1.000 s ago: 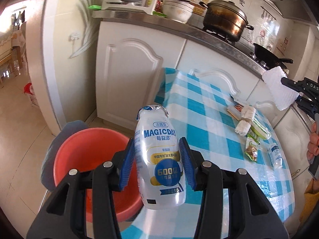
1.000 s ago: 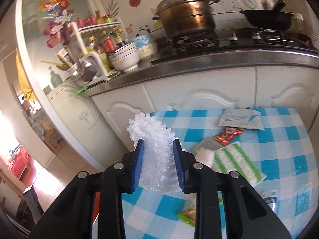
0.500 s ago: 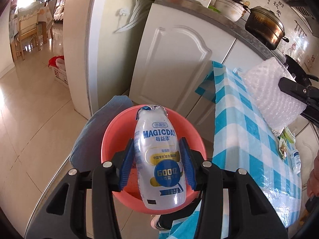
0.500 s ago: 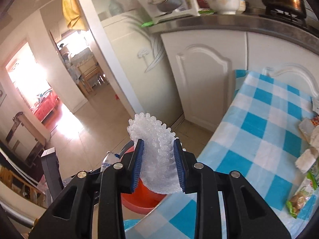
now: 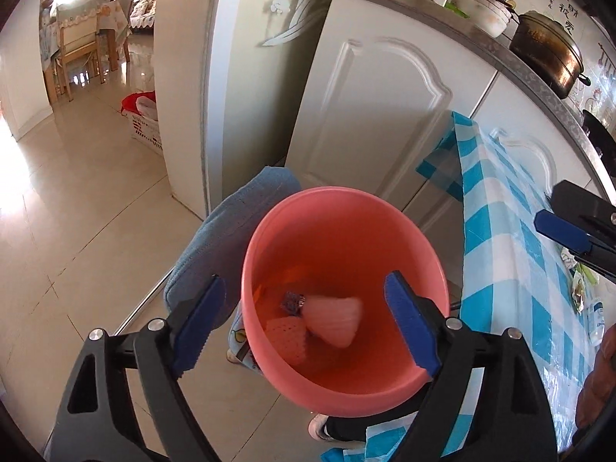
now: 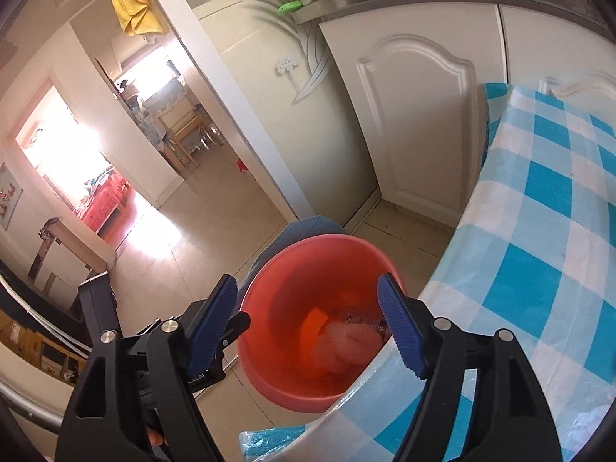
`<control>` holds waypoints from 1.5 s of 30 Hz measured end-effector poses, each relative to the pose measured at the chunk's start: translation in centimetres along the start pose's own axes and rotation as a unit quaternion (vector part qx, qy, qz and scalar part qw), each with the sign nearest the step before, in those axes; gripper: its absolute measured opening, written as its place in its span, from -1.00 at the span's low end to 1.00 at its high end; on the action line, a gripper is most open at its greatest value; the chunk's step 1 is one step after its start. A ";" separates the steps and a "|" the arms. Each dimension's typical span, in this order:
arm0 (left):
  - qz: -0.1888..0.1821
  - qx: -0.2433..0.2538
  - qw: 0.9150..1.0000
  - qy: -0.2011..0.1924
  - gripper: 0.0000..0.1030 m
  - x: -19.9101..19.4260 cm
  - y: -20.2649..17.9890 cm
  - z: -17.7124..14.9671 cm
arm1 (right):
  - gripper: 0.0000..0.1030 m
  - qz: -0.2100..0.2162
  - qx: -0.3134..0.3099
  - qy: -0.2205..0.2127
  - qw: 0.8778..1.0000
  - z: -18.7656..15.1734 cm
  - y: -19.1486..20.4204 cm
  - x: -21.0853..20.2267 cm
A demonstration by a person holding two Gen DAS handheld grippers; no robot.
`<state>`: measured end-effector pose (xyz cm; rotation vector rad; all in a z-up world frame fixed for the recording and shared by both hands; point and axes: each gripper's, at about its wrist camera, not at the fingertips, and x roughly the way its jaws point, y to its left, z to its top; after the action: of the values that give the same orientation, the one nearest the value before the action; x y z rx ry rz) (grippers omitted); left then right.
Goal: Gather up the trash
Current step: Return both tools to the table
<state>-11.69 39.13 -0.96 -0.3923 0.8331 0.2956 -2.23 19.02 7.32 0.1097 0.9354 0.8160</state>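
My left gripper (image 5: 308,323) is spread wide with nothing between its blue pads, poised over the pink bucket (image 5: 300,211). My right gripper (image 6: 308,331) is spread and bare too, above the same bucket (image 6: 292,254). Down inside lies the white bubble wrap (image 5: 335,321) beside what may be a foam net, tinted pink. The checked tablecloth (image 6: 558,238) sits just beside the bucket; white cabinet doors (image 5: 385,107) stand beyond.

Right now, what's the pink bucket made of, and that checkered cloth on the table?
The pink bucket looks like smooth moulded plastic: light glows through its thin wall and the rim is even. The checkered cloth seems to be glossy plastic or oilcloth, not woven fabric: it shines and drapes stiffly over the table edge, though I can't be sure.
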 end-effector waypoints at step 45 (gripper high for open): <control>-0.095 0.181 0.979 -0.013 0.90 -7.2 -23.7 -1.9 | 0.77 -0.154 0.239 -0.280 0.917 -12.2 -23.3 -26.7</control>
<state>-7.95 16.49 8.63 -0.1244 0.7988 -0.0315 -6.63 -18.18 8.03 0.5776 0.5631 0.2192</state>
